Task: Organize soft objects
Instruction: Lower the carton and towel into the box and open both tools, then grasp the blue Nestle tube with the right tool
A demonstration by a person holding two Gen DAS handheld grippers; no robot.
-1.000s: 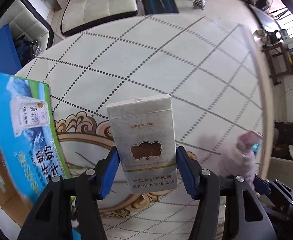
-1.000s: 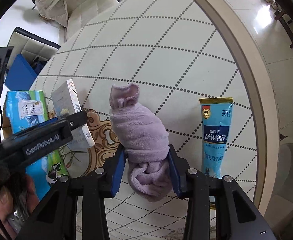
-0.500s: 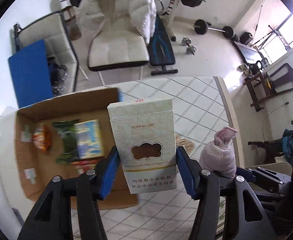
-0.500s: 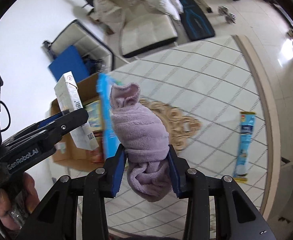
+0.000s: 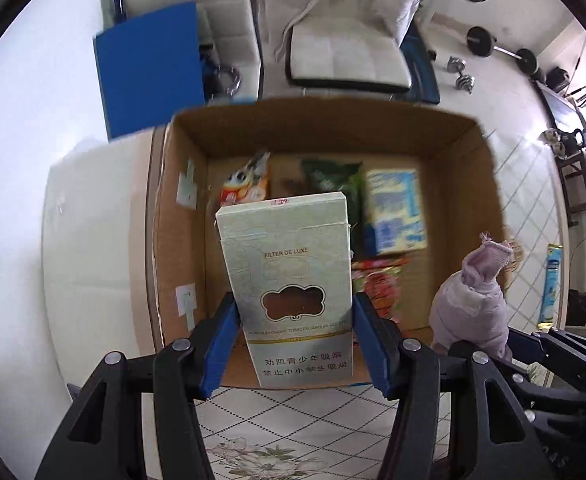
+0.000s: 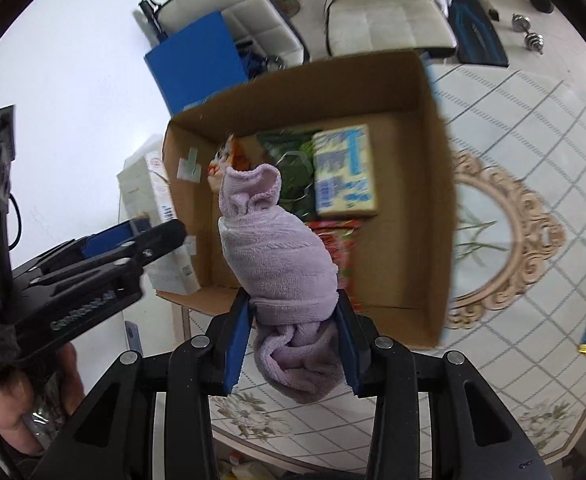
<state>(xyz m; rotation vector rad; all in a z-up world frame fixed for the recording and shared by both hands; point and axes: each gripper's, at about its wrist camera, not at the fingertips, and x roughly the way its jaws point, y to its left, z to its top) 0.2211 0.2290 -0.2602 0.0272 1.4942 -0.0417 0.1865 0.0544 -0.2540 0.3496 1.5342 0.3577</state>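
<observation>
A pale cream-green pack (image 5: 289, 280) with a brown cloud-shaped emblem and gold lettering sits between blue pads (image 5: 221, 344). A lilac towel (image 6: 281, 256) hangs over a brown cardboard box (image 6: 437, 200) holding green, red and blue-yellow packets. The white tablecloth (image 6: 533, 120) carries a dotted grey diamond grid and a tan scrollwork medallion.

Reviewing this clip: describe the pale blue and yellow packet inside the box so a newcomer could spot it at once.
Find the open cardboard box at the table's edge. On its floor, toward the far right, lies the blue and yellow packet, flat and rectangular. It sits right of the dark green bag and beyond the red wrapper; it is the only pale, boxy item among the crinkled packets.
</observation>
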